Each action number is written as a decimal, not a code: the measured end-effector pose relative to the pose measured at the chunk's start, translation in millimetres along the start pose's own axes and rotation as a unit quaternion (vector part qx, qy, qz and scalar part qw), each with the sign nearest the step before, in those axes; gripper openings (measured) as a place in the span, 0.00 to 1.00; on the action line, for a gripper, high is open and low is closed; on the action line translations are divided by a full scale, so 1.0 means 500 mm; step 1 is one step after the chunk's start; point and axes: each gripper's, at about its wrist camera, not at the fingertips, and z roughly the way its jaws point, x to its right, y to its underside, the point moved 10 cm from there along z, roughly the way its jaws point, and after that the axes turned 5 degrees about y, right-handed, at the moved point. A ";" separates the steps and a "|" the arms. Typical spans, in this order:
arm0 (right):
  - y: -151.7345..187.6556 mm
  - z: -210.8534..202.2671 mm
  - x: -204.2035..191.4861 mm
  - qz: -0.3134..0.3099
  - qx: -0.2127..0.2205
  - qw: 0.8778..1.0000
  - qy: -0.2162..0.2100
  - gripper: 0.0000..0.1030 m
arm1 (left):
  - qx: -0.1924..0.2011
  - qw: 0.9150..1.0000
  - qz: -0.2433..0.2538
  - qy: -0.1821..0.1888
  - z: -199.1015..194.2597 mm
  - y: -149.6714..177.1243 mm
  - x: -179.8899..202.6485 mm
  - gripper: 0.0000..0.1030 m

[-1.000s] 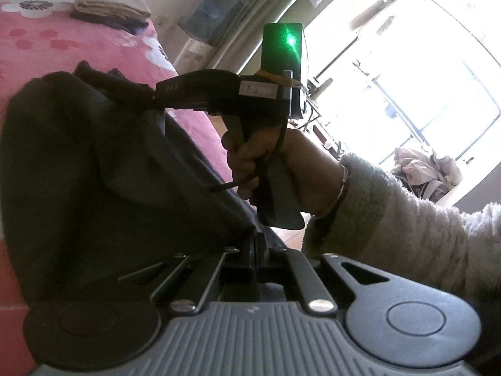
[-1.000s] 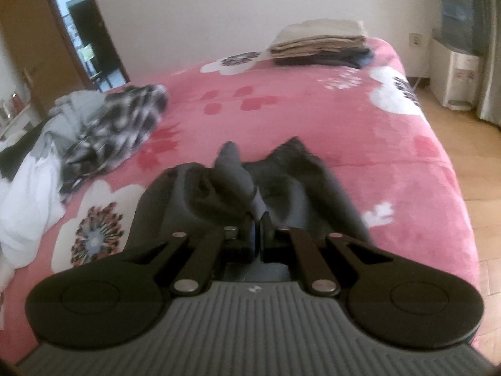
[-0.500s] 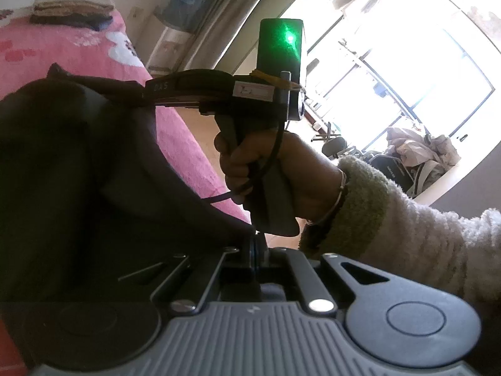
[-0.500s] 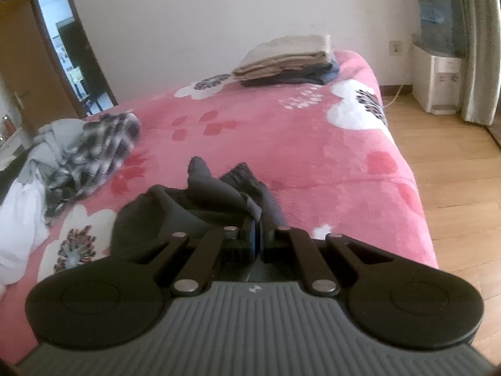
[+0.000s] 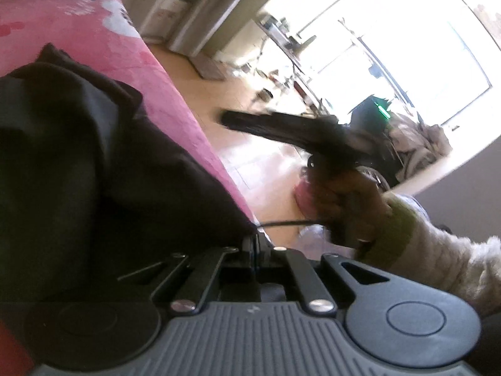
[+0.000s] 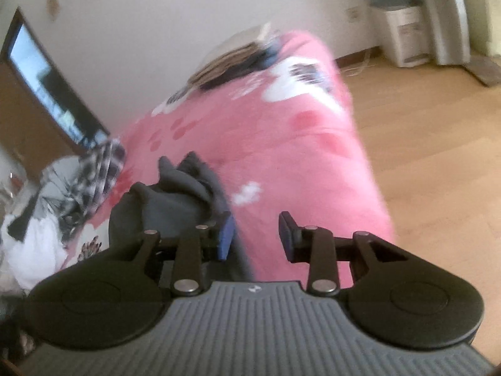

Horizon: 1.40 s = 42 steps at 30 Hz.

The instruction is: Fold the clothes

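A dark grey garment lies bunched on the pink flowered bed. My left gripper is shut on its near edge. In the right wrist view the same garment sits in a heap just left of my right gripper, which is open and empty above the bed's edge. The right gripper also shows in the left wrist view, blurred, out over the floor to the right of the garment.
A stack of folded clothes sits at the far end of the bed. A pile of unfolded clothes, plaid and white, lies on the left. Wooden floor runs along the bed's right side.
My right gripper has opened and let go of the garment, then swung away to the right over the floor. The left gripper keeps its hold; the garment has dropped onto the bed.
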 end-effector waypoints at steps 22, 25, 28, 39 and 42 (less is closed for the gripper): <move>-0.053 0.030 -0.160 -0.176 0.011 0.982 -0.064 0.40 | 0.098 0.978 -0.075 -0.168 -0.167 -0.062 -0.139 0.53; -0.065 0.132 -0.263 -0.253 0.013 0.965 -0.071 0.40 | 0.114 0.957 -0.105 -0.243 -0.208 -0.046 -0.226 0.53; -0.079 0.210 -0.328 -0.312 0.013 0.948 -0.066 0.39 | 0.098 0.944 -0.140 -0.281 -0.203 -0.017 -0.298 0.52; -0.057 0.308 -0.331 -0.334 -0.021 0.941 -0.046 0.04 | 0.056 0.946 -0.112 -0.299 -0.155 -0.003 -0.319 0.52; -0.076 0.300 -0.324 -0.301 -0.003 0.952 -0.058 0.04 | 0.053 0.946 -0.104 -0.301 -0.154 0.010 -0.317 0.52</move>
